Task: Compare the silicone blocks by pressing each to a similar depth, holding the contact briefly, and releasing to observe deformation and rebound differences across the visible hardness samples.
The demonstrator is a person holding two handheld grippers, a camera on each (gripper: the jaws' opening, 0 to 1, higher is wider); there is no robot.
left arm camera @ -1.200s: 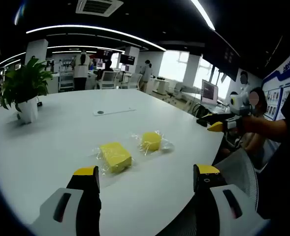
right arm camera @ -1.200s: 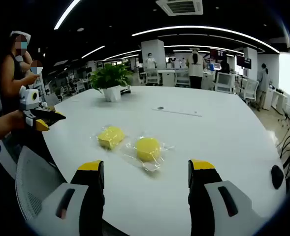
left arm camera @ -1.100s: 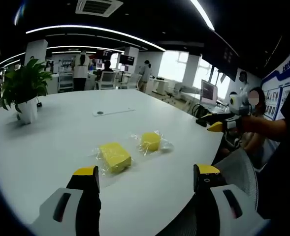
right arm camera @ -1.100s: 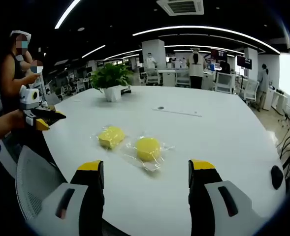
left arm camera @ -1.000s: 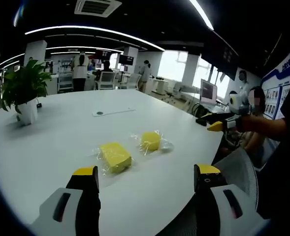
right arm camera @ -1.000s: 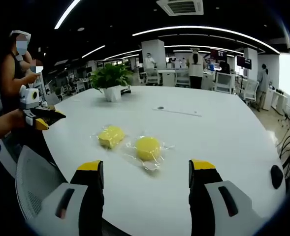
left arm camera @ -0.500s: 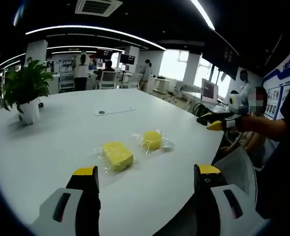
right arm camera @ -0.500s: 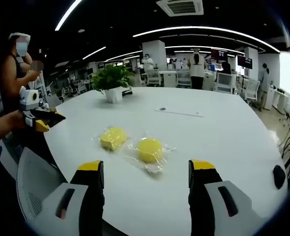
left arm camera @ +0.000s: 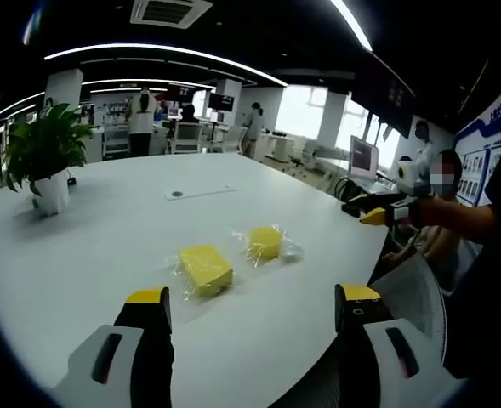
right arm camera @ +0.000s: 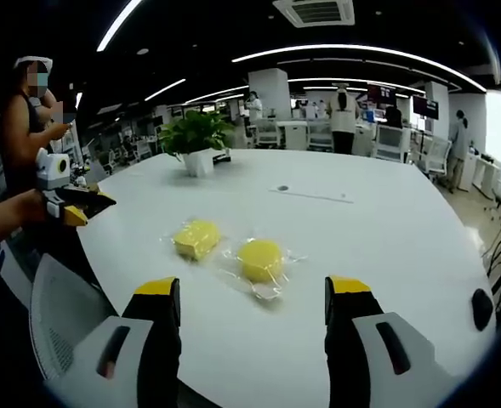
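Two yellow silicone blocks in clear wrap lie side by side on the white table (left arm camera: 88,246). The square block (left arm camera: 205,269) (right arm camera: 196,238) is the left one of the pair. The rounder block (left arm camera: 265,242) (right arm camera: 260,258) lies just right of it. My left gripper (left arm camera: 254,297) stands open short of the square block, nothing between its jaws. My right gripper (right arm camera: 254,289) is open too, short of the rounder block, touching nothing. The right gripper (left arm camera: 386,212) shows off the table's right edge, and the left gripper (right arm camera: 67,208) off its left edge.
A potted plant (left arm camera: 42,161) (right arm camera: 195,140) stands at the far side. A flat strip with a round disc (left arm camera: 197,193) (right arm camera: 310,194) lies mid-table. A mesh chair back (left arm camera: 412,297) (right arm camera: 59,314) is near the table edge. A dark object (right arm camera: 481,308) sits low right. People stand behind.
Both views have drifted very slightly, so the blocks sit a few pixels off in the picture. The blocks themselves lie as before and both grippers stay open.
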